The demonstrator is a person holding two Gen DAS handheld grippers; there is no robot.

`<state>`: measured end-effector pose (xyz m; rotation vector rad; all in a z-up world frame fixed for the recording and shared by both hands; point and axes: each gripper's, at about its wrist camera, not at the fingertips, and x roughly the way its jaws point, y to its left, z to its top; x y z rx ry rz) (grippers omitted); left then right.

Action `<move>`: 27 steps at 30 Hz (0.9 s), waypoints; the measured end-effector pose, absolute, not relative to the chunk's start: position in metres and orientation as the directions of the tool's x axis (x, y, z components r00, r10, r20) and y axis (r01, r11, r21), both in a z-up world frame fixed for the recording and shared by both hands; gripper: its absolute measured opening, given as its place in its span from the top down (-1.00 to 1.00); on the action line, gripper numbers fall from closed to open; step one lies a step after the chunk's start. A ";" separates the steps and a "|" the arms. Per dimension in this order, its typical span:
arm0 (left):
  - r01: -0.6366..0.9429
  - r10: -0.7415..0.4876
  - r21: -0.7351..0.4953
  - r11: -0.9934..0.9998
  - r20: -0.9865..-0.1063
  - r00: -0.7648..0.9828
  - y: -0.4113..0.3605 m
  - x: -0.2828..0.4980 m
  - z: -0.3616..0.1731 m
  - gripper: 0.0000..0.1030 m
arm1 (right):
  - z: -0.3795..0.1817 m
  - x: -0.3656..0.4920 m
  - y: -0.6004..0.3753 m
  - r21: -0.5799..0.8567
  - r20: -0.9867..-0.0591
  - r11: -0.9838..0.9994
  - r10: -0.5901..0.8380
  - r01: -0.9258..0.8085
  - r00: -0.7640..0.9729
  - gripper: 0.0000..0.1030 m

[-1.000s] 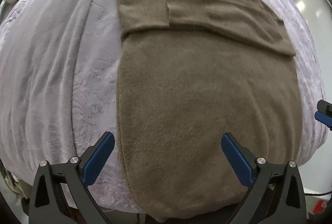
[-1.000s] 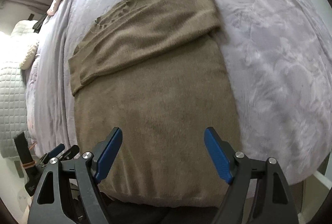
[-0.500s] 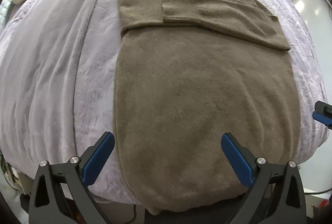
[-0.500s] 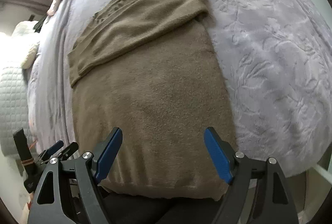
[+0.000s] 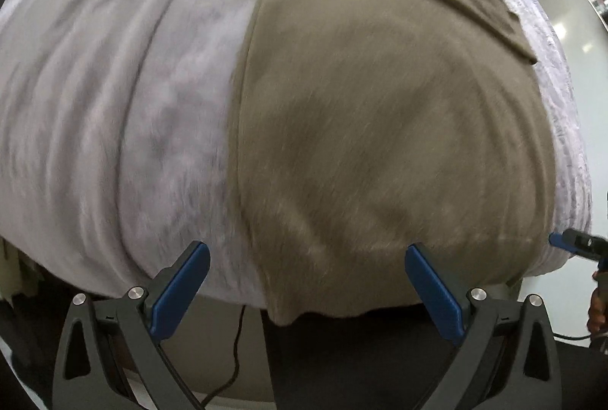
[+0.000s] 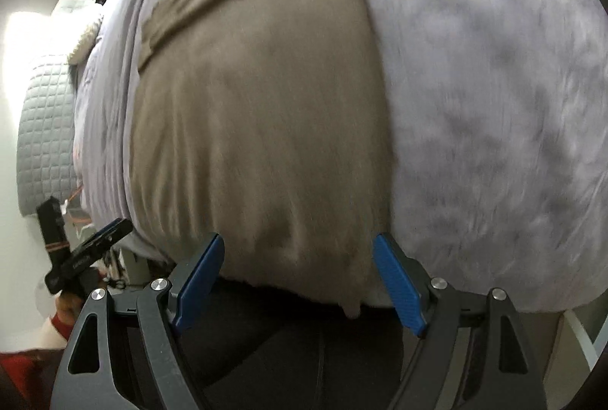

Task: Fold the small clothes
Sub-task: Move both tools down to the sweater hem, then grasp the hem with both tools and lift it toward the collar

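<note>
An olive-brown knit sweater (image 5: 380,113) lies flat on a lilac bed blanket (image 5: 114,87), its sleeves folded across the chest at the far end. Its hem hangs over the near bed edge. My left gripper (image 5: 304,280) is open and empty, low at the hem's left corner. My right gripper (image 6: 298,277) is open and empty, straddling the hem's right part; the sweater (image 6: 258,113) fills the middle of that view. Each gripper's tip shows in the other's view: the right one (image 5: 570,246) and the left one (image 6: 91,250).
The blanket (image 6: 494,87) covers the whole bed. A quilted grey cushion (image 6: 41,129) stands at the far left of the right wrist view. A dark cable (image 5: 235,364) hangs below the bed edge.
Both grippers have dropped and come in close to the sweater's hem at the near bed edge. The views are motion-blurred. Both stay open.
</note>
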<state>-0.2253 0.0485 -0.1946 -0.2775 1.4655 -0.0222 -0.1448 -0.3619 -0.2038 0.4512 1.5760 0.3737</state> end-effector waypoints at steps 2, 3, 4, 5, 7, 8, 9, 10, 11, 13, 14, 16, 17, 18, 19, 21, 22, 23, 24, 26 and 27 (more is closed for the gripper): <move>-0.179 -0.214 -0.230 0.957 -0.971 0.102 0.050 -0.232 -0.204 -1.00 | -0.217 -0.155 -0.364 0.493 -0.866 0.868 0.496 0.065 -0.056 -0.62; -0.191 -0.234 -0.249 0.950 -0.967 0.098 0.050 -0.235 -0.208 -1.00 | -0.223 -0.160 -0.365 0.489 -0.867 0.870 0.493 0.068 -0.071 -0.62; -0.201 -0.252 -0.267 0.942 -0.963 0.097 0.049 -0.237 -0.211 -1.00 | -0.229 -0.163 -0.365 0.492 -0.864 0.867 0.497 0.073 -0.081 -0.62; -0.208 -0.262 -0.276 0.938 -0.960 0.096 0.049 -0.238 -0.215 -1.00 | -0.234 -0.166 -0.366 0.502 -0.857 0.861 0.508 0.082 -0.088 -0.62; -0.214 -0.275 -0.288 0.933 -0.957 0.090 0.046 -0.240 -0.220 -1.00 | -0.240 -0.168 -0.367 0.531 -0.839 0.842 0.538 0.098 -0.081 -0.62; -0.214 -0.284 -0.297 0.931 -0.955 0.088 0.044 -0.240 -0.222 -1.00 | -0.242 -0.169 -0.365 0.536 -0.836 0.838 0.544 0.100 -0.075 -0.62; -0.209 -0.295 -0.307 0.929 -0.952 0.085 0.041 -0.240 -0.223 -1.00 | -0.244 -0.169 -0.364 0.544 -0.831 0.832 0.552 0.104 -0.067 -0.62; -0.202 -0.303 -0.314 0.928 -0.949 0.087 0.039 -0.241 -0.224 -0.97 | -0.246 -0.168 -0.363 0.555 -0.824 0.825 0.562 0.105 -0.062 -0.62; -0.193 -0.304 -0.315 0.929 -0.949 0.088 0.036 -0.239 -0.223 -0.77 | -0.247 -0.168 -0.361 0.570 -0.815 0.815 0.577 0.104 -0.060 -0.62; -0.178 -0.277 -0.286 0.942 -0.958 0.071 0.030 -0.238 -0.223 -0.42 | -0.250 -0.166 -0.352 0.583 -0.805 0.807 0.590 0.099 -0.066 -0.62; -0.177 -0.273 -0.282 0.943 -0.959 0.071 0.030 -0.238 -0.222 -0.09 | -0.251 -0.165 -0.347 0.589 -0.799 0.802 0.596 0.097 -0.074 -0.62; -0.179 -0.298 -0.309 0.934 -0.950 0.089 0.033 -0.238 -0.218 0.49 | -0.253 -0.164 -0.339 0.594 -0.793 0.797 0.603 0.104 -0.086 -0.03; -0.187 -0.323 -0.337 0.923 -0.941 0.102 0.037 -0.239 -0.215 0.73 | -0.254 -0.165 -0.334 0.588 -0.796 0.802 0.597 0.107 -0.097 0.39; -0.199 -0.348 -0.364 0.910 -0.931 0.111 0.040 -0.239 -0.212 0.73 | -0.254 -0.165 -0.331 0.588 -0.795 0.801 0.598 0.113 -0.103 0.87; -0.204 -0.363 -0.381 0.902 -0.924 0.121 0.042 -0.239 -0.208 0.73 | -0.251 -0.167 -0.330 0.603 -0.787 0.790 0.612 0.115 -0.082 0.87; -0.198 -0.393 -0.419 0.886 -0.906 0.158 0.045 -0.240 -0.193 0.73 | -0.240 -0.166 -0.332 0.644 -0.757 0.756 0.652 0.118 -0.039 0.87; -0.190 -0.404 -0.433 0.881 -0.898 0.173 0.050 -0.242 -0.189 0.73 | -0.236 -0.166 -0.332 0.656 -0.748 0.745 0.663 0.122 -0.025 0.87; -0.183 -0.413 -0.444 0.877 -0.892 0.186 0.052 -0.242 -0.182 0.73 | -0.231 -0.164 -0.332 0.670 -0.736 0.731 0.677 0.125 -0.011 0.87; -0.175 -0.422 -0.456 0.873 -0.884 0.200 0.052 -0.240 -0.175 0.73 | -0.224 -0.162 -0.331 0.691 -0.718 0.712 0.696 0.128 0.005 0.87; -0.156 -0.441 -0.479 0.864 -0.869 0.225 0.055 -0.232 -0.161 0.73 | -0.213 -0.156 -0.330 0.720 -0.690 0.682 0.723 0.127 0.030 0.87; -0.145 -0.450 -0.489 0.860 -0.861 0.237 0.057 -0.225 -0.154 0.73 | -0.206 -0.152 -0.328 0.734 -0.676 0.668 0.735 0.123 0.046 0.87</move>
